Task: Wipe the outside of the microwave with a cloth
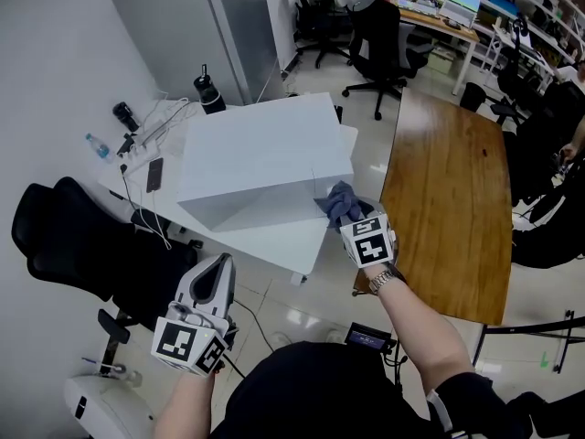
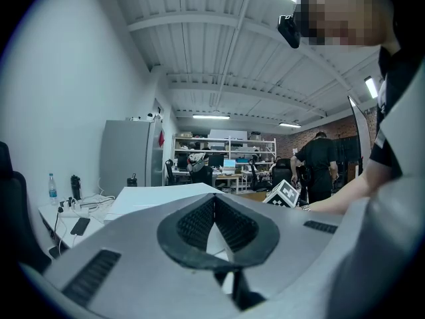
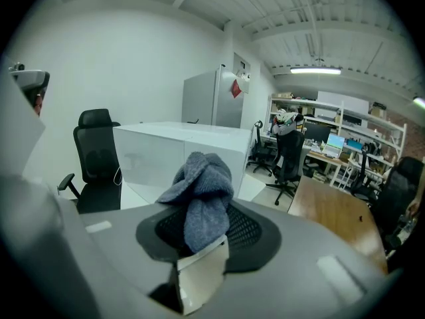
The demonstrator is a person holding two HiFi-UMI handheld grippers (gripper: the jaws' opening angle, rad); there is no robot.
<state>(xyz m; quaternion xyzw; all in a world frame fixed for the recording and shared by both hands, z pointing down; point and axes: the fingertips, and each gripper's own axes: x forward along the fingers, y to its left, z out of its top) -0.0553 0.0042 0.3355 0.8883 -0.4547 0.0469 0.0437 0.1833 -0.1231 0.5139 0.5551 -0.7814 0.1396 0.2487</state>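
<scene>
In the head view, one white microwave (image 1: 265, 158) stands on a white table (image 1: 297, 240), with a wooden table (image 1: 448, 199) just to its right. The right gripper (image 1: 352, 219) holds the one grey cloth (image 1: 340, 201) at the microwave's near right corner; whether the cloth touches the wall cannot be told. The left gripper (image 1: 219, 263) hangs low, well apart from the microwave. Each of the two grippers carries a cube with black-and-white square markers, the only print that can be made out. In the left gripper view, the left gripper (image 2: 214, 208) has its two jaws pressed together with nothing between them. The microwave's (image 2: 159, 195) white top lies beyond, and the right gripper's marker cube (image 2: 287, 193) shows to the right. In the right gripper view, the right gripper (image 3: 199, 241) is clamped on the cloth (image 3: 202, 191). The cloth bunches up above the fingers (image 3: 249, 230) and hangs down between them. The microwave (image 3: 179, 155) stands just behind it. A red tag (image 3: 236, 88) on the grey cabinet (image 3: 206, 98) is too small to read.
</scene>
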